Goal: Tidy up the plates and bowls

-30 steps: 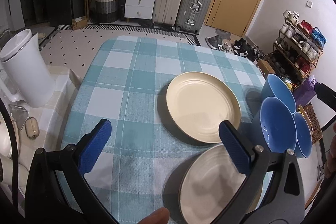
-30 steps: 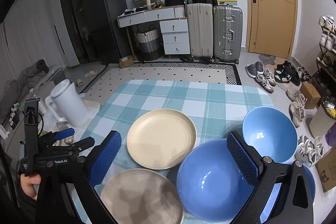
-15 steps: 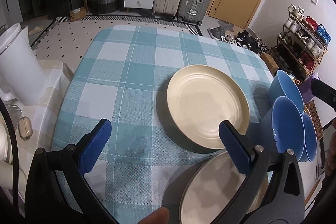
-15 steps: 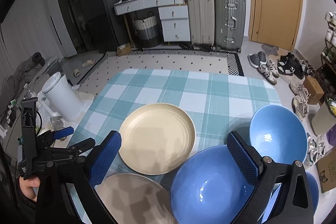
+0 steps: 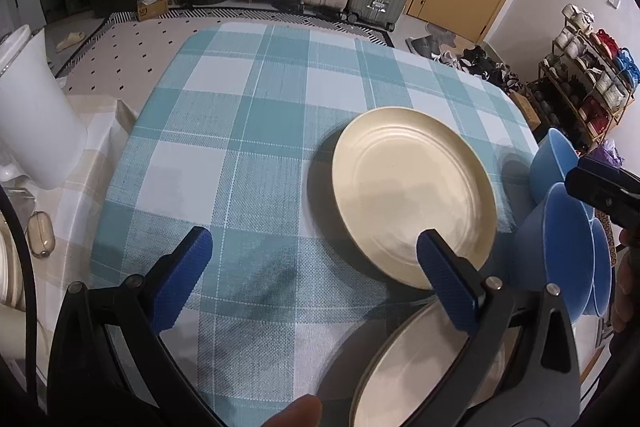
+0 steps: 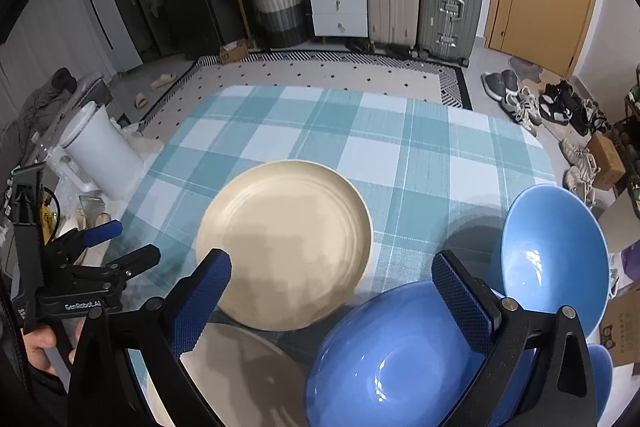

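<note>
Cream plate (image 5: 414, 197) lies mid-table ahead of the left gripper (image 5: 312, 277) — jaws wide, empty. Right wrist: right gripper (image 6: 332, 297), equally wide and empty, hovers over the near blue bowl (image 6: 384, 363) — approach step; next, close on its rim.

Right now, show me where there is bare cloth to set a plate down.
The checked teal tablecloth is bare across its far half, beyond the round cream plate, and down the left side toward the white plastic bin. The near right corner is crowded: the second cream plate and three glossy blue bowls sit close together.
</note>
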### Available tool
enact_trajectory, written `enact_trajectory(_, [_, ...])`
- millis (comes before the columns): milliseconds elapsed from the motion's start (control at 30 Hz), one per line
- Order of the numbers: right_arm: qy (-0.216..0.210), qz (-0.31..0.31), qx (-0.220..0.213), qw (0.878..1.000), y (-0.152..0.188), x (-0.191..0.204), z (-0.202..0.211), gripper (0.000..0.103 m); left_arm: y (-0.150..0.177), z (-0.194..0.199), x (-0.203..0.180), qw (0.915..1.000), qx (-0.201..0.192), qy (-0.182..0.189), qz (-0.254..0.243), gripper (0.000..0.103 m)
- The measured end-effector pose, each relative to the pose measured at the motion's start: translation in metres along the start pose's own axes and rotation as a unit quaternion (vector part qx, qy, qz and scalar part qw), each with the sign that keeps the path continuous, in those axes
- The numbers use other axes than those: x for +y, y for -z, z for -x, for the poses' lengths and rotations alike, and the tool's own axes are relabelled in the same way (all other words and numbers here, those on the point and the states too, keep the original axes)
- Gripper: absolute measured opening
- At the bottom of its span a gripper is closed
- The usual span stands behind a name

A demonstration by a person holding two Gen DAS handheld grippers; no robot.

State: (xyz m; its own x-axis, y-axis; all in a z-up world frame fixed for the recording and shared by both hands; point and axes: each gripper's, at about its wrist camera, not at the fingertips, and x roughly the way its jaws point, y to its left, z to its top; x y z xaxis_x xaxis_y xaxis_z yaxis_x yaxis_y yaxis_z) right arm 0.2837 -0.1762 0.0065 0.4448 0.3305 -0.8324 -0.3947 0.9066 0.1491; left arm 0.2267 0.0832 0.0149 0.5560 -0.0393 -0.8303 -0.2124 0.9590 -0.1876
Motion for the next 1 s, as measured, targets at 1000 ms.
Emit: enact_trajectory(1000, [-0.010,0.003,0.153,0.988,-0.028,-0.028,-0.110,0.081,-0.008,-0.080,-0.002,0.9974,0.070,0.008,0.018,0.083])
